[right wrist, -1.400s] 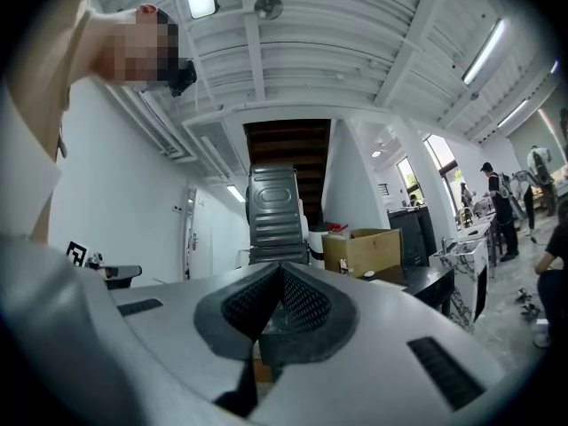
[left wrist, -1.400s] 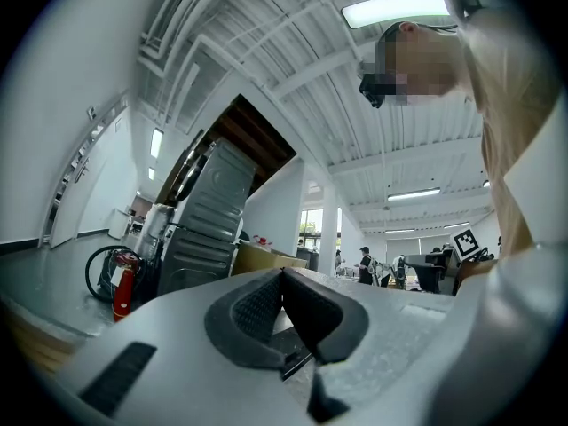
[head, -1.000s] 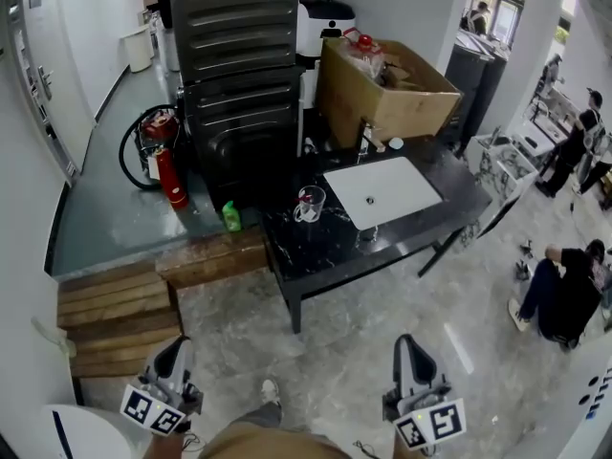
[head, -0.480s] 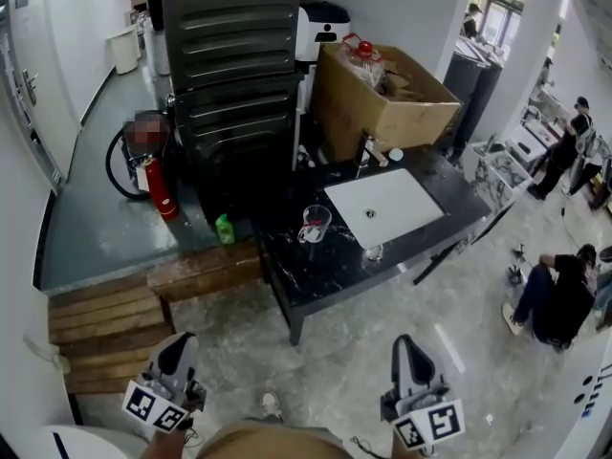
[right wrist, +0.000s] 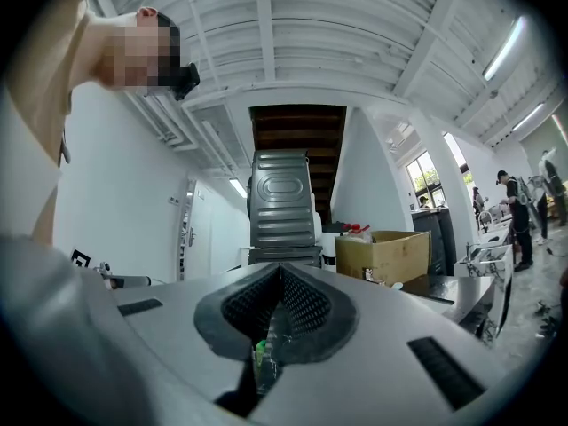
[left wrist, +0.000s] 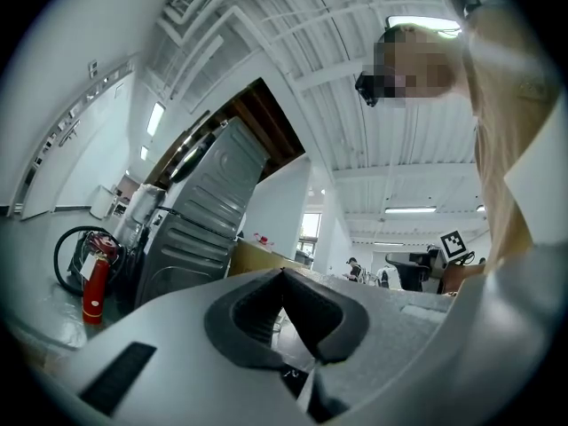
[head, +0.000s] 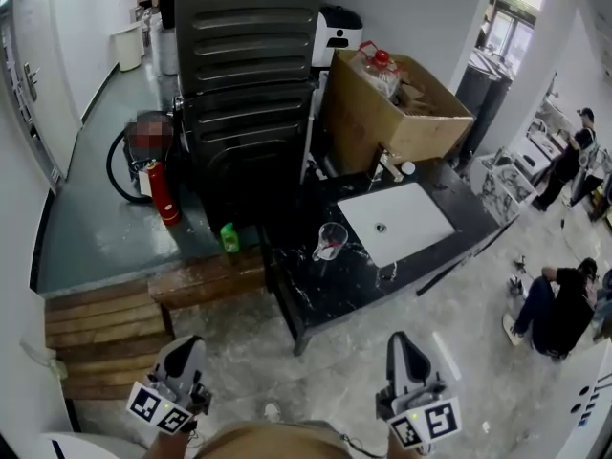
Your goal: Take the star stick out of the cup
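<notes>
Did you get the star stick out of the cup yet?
Not yet. Nothing looks done: the cup stands on the black table with something reddish inside, maybe the star stick. In hand: nothing; the left gripper and right gripper are shut, empty, away from the table. Left: reach the cup, grip the stick, lift it out.

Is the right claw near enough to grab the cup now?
Probably not yet. The right claw hangs low, well short of the cup on the black counter. Only floor lies between them, with nothing blocking.
</notes>
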`<state>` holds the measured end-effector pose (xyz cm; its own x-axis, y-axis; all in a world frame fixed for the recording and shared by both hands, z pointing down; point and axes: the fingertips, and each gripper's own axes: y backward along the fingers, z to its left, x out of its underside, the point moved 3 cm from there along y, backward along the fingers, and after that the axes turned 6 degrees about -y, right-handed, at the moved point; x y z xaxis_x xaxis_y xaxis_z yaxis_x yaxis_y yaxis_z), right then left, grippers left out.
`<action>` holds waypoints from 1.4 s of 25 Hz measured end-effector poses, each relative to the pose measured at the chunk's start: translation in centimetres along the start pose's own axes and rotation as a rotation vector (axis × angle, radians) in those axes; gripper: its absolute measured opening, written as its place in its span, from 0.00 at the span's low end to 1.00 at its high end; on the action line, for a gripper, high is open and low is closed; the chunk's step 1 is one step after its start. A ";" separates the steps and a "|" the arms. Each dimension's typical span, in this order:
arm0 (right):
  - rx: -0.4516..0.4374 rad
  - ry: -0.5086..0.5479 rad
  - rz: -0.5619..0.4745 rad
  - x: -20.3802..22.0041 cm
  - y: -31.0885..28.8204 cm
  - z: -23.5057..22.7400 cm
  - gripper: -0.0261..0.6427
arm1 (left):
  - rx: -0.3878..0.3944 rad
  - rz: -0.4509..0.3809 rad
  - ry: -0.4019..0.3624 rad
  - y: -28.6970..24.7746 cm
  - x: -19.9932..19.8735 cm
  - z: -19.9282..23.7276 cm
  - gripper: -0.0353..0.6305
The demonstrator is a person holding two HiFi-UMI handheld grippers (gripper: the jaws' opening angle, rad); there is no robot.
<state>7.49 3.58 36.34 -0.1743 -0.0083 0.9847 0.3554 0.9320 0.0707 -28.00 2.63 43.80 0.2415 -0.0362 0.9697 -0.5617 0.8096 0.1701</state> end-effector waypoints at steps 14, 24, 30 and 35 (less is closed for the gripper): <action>0.072 0.003 0.048 0.8 -0.2 -1.1 0.04 | 0.060 0.019 0.055 -3.1 1.6 0.7 0.05; 0.025 0.001 0.028 -0.4 -2.5 -5.7 0.04 | 0.018 0.008 0.030 -7.0 2.0 -1.0 0.05; 0.006 -0.014 0.015 -0.8 -3.9 -8.2 0.04 | 0.044 0.009 -0.025 -9.5 1.6 -2.3 0.05; -0.007 -0.037 0.018 -0.4 -5.0 -9.3 0.04 | 0.060 0.017 -0.041 -10.7 1.7 -2.8 0.05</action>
<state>14.28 -4.43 37.11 -0.2014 0.0217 0.9793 0.3653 0.9293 0.0545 -19.33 -4.48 43.14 0.2000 -0.0479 0.9786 -0.6118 0.7740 0.1630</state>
